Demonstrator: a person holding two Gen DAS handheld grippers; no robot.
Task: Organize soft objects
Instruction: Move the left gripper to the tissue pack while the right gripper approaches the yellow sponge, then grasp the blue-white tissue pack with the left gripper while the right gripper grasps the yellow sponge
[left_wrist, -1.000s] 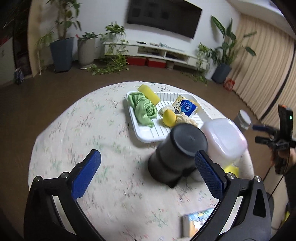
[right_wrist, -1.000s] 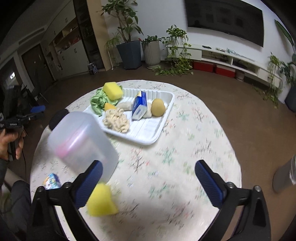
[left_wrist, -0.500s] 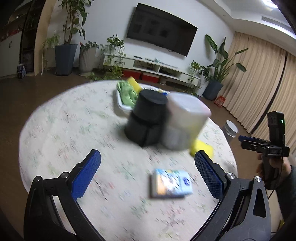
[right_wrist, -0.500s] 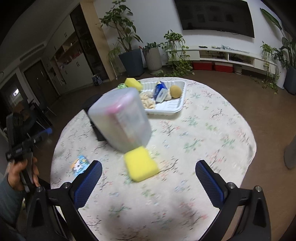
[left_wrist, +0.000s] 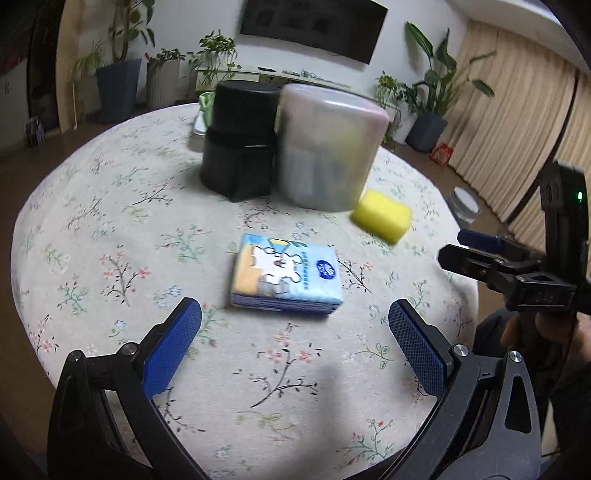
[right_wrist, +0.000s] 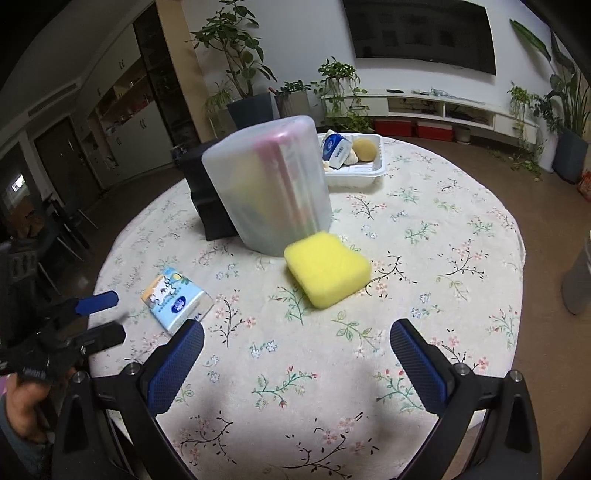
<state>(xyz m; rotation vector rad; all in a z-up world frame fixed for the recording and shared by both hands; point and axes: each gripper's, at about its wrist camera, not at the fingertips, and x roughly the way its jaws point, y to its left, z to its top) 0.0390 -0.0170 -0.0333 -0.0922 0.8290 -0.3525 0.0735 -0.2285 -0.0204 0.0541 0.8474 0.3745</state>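
Observation:
A blue tissue pack (left_wrist: 285, 276) lies flat on the flowered tablecloth, just ahead of my open left gripper (left_wrist: 295, 332). A yellow sponge (right_wrist: 327, 272) rests beside the translucent plastic container (right_wrist: 267, 188), ahead of my open right gripper (right_wrist: 295, 354). The same sponge (left_wrist: 381, 215) shows right of the container (left_wrist: 327, 146) in the left wrist view. The tissue pack (right_wrist: 177, 298) also appears at the left of the right wrist view. A white tray (right_wrist: 354, 173) at the far side holds another tissue pack, a round yellow sponge and other soft items. Both grippers hold nothing.
A black box (left_wrist: 240, 140) stands against the container (left_wrist: 327, 146). The right gripper (left_wrist: 480, 254) and a hand show at the right of the left wrist view. The left gripper (right_wrist: 96, 317) shows at the left of the right wrist view. A grey bin (right_wrist: 578, 280) stands off the table.
Both grippers have pulled back and dropped lower toward the near table edge. The tissue pack and the yellow sponge now lie close ahead of them; the tray has receded.

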